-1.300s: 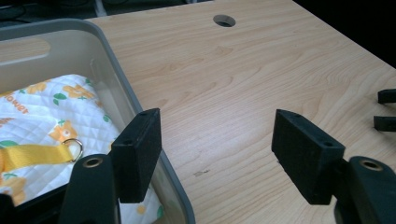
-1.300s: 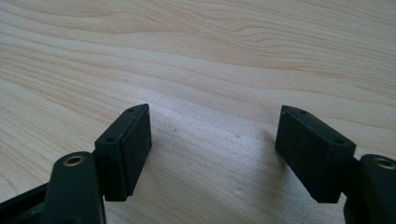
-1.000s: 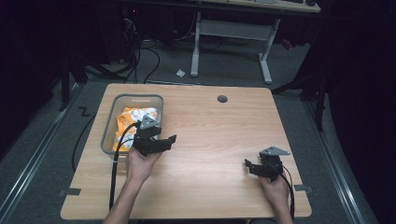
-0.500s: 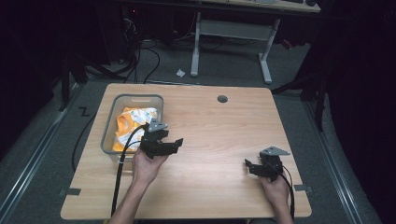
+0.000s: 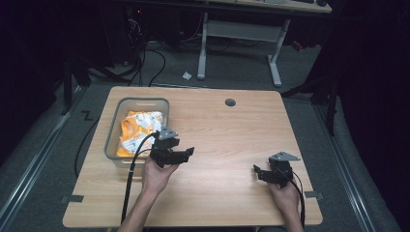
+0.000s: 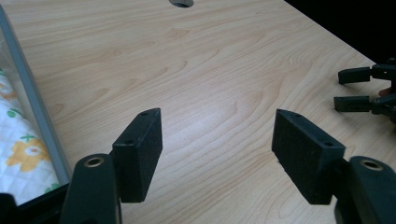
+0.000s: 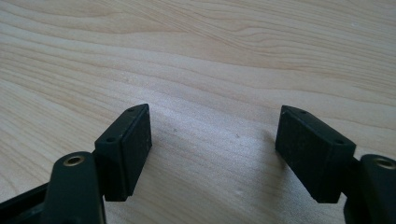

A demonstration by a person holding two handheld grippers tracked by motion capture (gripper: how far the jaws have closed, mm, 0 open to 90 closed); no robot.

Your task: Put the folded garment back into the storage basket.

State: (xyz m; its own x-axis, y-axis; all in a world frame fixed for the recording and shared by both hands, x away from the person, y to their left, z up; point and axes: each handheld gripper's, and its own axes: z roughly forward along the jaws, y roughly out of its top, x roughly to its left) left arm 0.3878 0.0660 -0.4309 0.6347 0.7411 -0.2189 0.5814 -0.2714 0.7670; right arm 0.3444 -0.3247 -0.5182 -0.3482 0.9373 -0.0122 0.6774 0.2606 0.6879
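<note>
The cloth (image 5: 138, 131) with orange and white print lies inside the grey bin (image 5: 112, 137), so putting it away looks done, and little seems left. The left gripper (image 5: 186, 153) hangs just right of the bin, jaws released and empty. The right gripper (image 5: 257, 172) rests far right of the bin, near the worktop (image 5: 222, 140) front edge, jaws also apart. Right of the bin there is much bare wood.

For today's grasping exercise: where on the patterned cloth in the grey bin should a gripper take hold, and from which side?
Probably from above, pinching a raised fold near the middle of the cloth. It lies crumpled inside the bin, whose walls block any sideways approach. The open left gripper is nearest.
</note>
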